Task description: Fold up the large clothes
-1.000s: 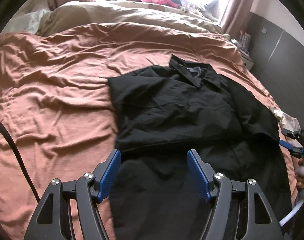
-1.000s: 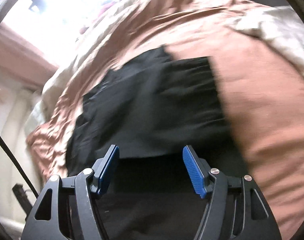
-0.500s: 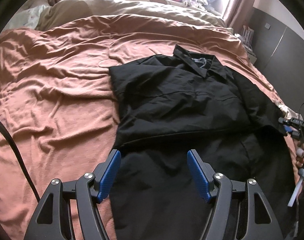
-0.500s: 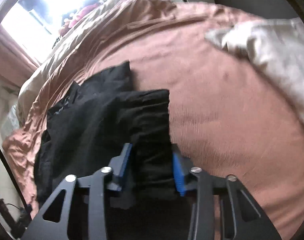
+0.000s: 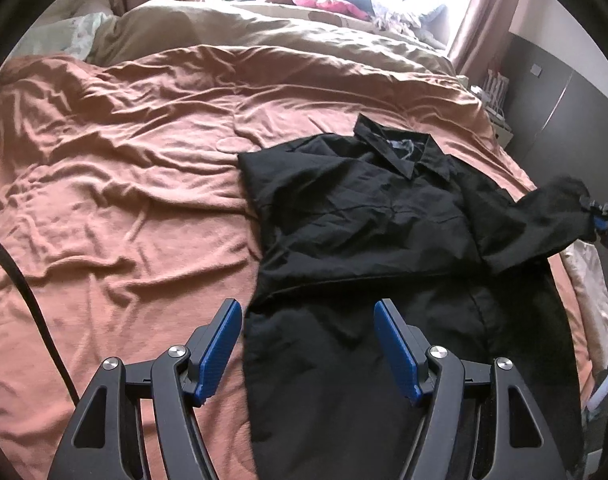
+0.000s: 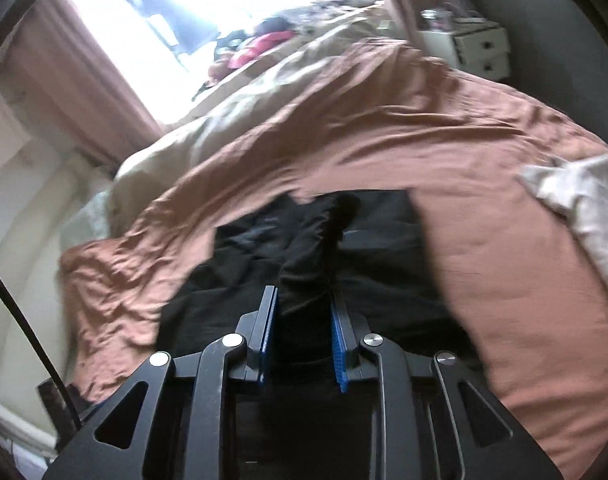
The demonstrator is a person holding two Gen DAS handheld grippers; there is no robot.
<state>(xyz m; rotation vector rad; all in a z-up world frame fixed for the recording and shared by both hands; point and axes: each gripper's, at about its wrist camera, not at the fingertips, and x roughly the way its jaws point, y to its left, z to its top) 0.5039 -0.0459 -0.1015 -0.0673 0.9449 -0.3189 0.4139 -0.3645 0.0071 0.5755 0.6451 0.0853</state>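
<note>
Left wrist view: left claw (image 5: 307, 320) spread over black shirt (image 5: 367, 216) on bed (image 5: 116, 184); right claw (image 6: 304, 312) pinching sleeve (image 6: 307, 276).

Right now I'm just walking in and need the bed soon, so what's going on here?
A person with two handheld grippers is folding a black shirt spread on the rust-coloured bedspread. The right gripper is shut on the shirt's right sleeve, holding it raised off the bed. The left gripper is open, over the shirt's lower part, gripping nothing. One side is already folded in.
</note>
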